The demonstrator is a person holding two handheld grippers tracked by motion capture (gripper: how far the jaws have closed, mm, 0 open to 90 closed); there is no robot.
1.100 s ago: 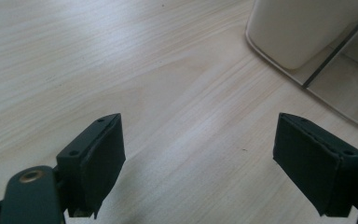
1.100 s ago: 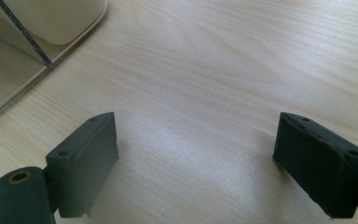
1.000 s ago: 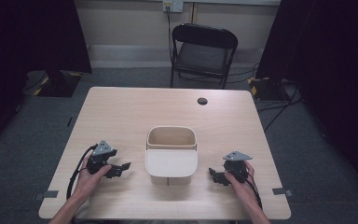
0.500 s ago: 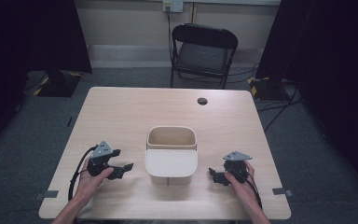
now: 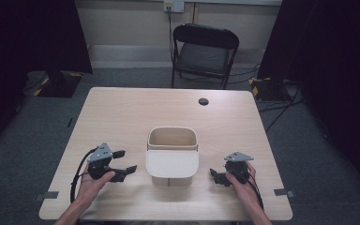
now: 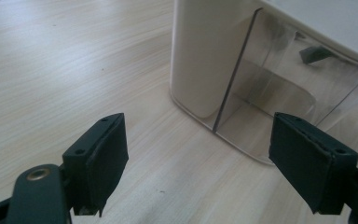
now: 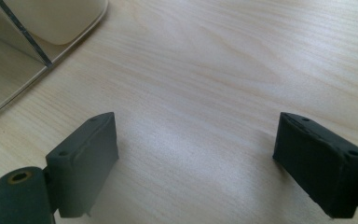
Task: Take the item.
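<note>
Cream plastic forms the bin (image 5: 172, 152), which stands upright near the middle of the pale wooden tabletop (image 5: 136, 112), a little toward the person's edge, its open mouth facing up and a flat lid panel on its near side. In the left gripper view its near wall looks partly see-through (a thin dark edge runs down it where the cream part ends).

Just left of the bin, the left tongs (image 5: 125, 161) point toward it, apart from its wall; the jaws stand wide and have just been closing a little, with nothing between them but bare wood and the bin's corner beyond. On the other side the right tongs (image 5: 214, 175) lie low over the tabletop, aimed at the bin's near right corner, jaws spread wide and holding nothing.

Nothing lies between either pair of tongs and the bin. Farther off, a small dark round disc (image 5: 203, 101) sits by the far edge of the tabletop, well apart from the bin. Behind the tabletop stands a black folding chair (image 5: 205, 52), with cables on the grey floor (image 5: 290, 136) to the right.
</note>
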